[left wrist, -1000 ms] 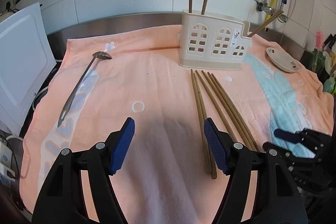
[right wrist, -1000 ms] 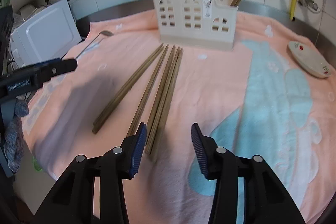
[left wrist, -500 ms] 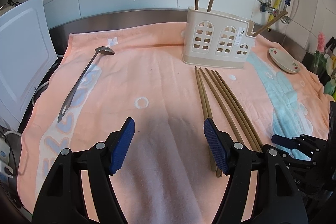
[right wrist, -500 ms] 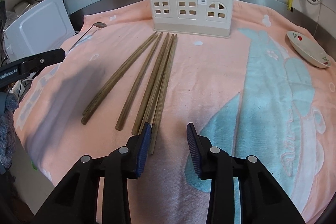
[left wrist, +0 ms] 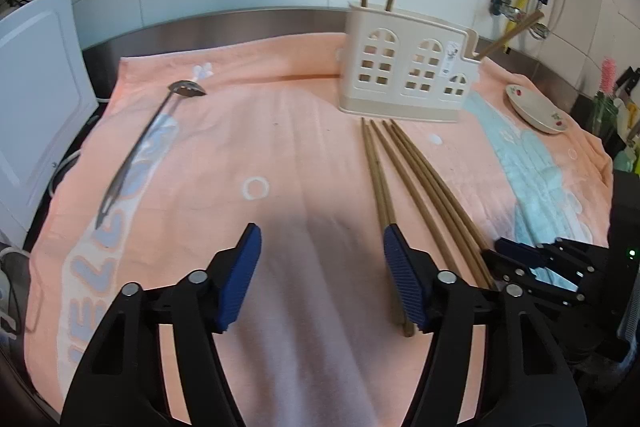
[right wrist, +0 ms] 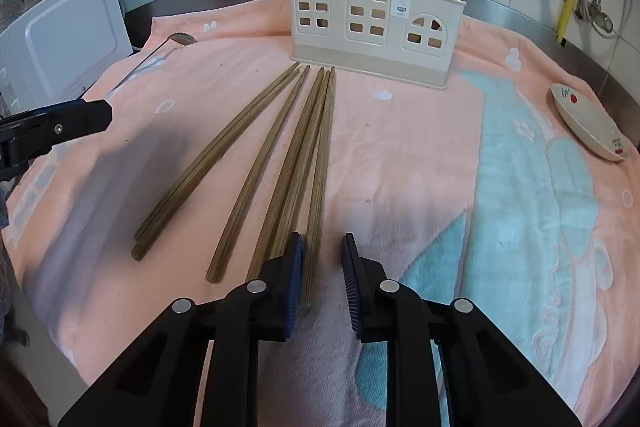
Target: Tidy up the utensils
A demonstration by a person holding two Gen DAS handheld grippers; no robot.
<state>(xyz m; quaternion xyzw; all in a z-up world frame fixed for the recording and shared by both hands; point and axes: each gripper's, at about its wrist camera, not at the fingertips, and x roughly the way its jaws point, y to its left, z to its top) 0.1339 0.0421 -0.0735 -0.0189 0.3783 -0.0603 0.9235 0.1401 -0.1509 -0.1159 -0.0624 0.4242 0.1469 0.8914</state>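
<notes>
a peach and pale-blue towel [right wrist: 400, 155] covers the table, and the utensils lie on it. a cream utensil holder [right wrist: 372, 23] with little window cut-outs stands upright toward the back edge of the table; two chopsticks rise from its left compartment and two more lean out of the low right compartment. in front of the holder a row of loose wooden chopsticks [right wrist: 288, 163] lies flat on the towel, tips near the holder's base and thick ends pointing toward the front edge, fanned slightly: a close pair on the left, a single one beside it, then a tight cluster on the right.

the right gripper [right wrist: 320, 263] is low over the near ends of that right cluster. its fingers are closing, the gap narrow, and the rightmost chopstick's end lies in the gap just beside the left pad; i cannot tell that the pads press on it yet.

the left gripper [left wrist: 320, 267] hovers over bare towel left of the chopsticks, fingers apart and closing with nothing between them; its right finger sits over the end of the leftmost pair.

a metal ladle [left wrist: 148, 151] lies flat near the left edge, bowl toward the back. a small dish [right wrist: 588, 127] rests near the right edge.
</notes>
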